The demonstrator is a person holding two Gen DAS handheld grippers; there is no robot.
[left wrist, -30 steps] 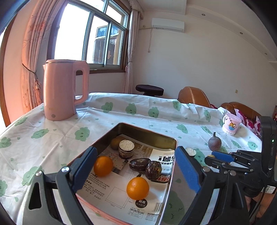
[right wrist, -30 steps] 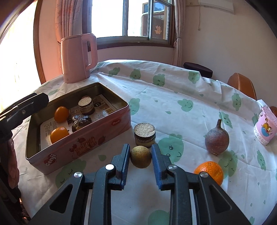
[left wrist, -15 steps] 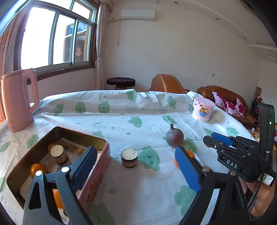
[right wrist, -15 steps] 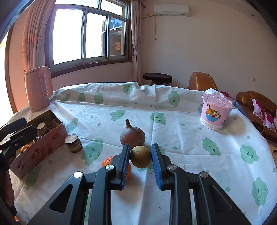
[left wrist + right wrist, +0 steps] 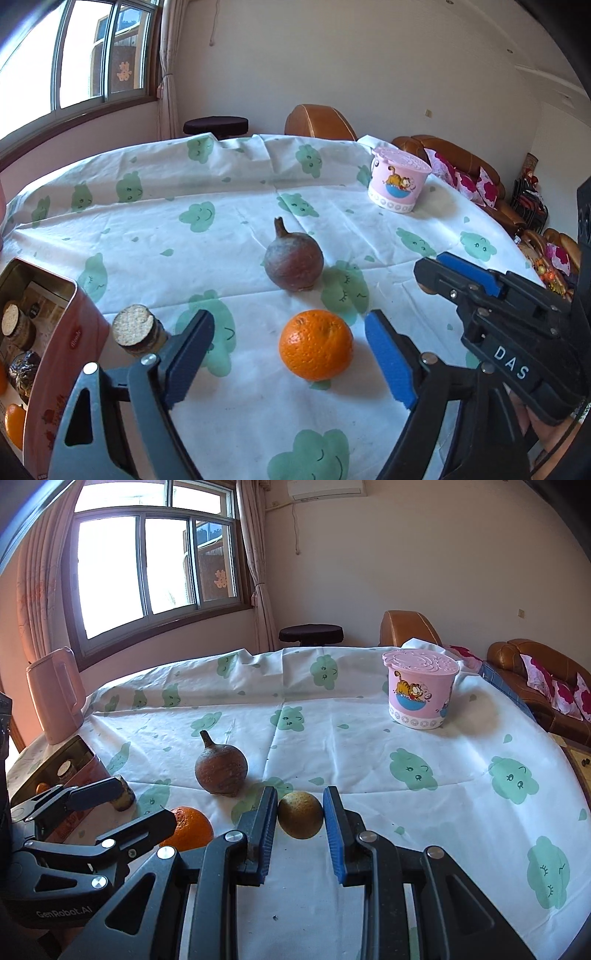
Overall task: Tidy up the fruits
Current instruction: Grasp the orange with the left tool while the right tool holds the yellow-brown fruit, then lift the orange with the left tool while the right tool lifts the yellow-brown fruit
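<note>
Since the earlier frame the left tool (image 5: pixel 286 363) has been carried from over the tin (image 5: pixel 55 354) to the orange (image 5: pixel 316 345) on the counter (image 5: pixel 258 221); its jaws have just been closing, bracketing the orange untouched. A yellow-brown fruit (image 5: pixel 300 814) is clamped in the right tool (image 5: pixel 300 829), above the counter.

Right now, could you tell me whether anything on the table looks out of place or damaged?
Yes: the small round cake standing on the tablecloth beside the tin has a bite-shaped notch in its top edge, and it is not fruit.
</note>
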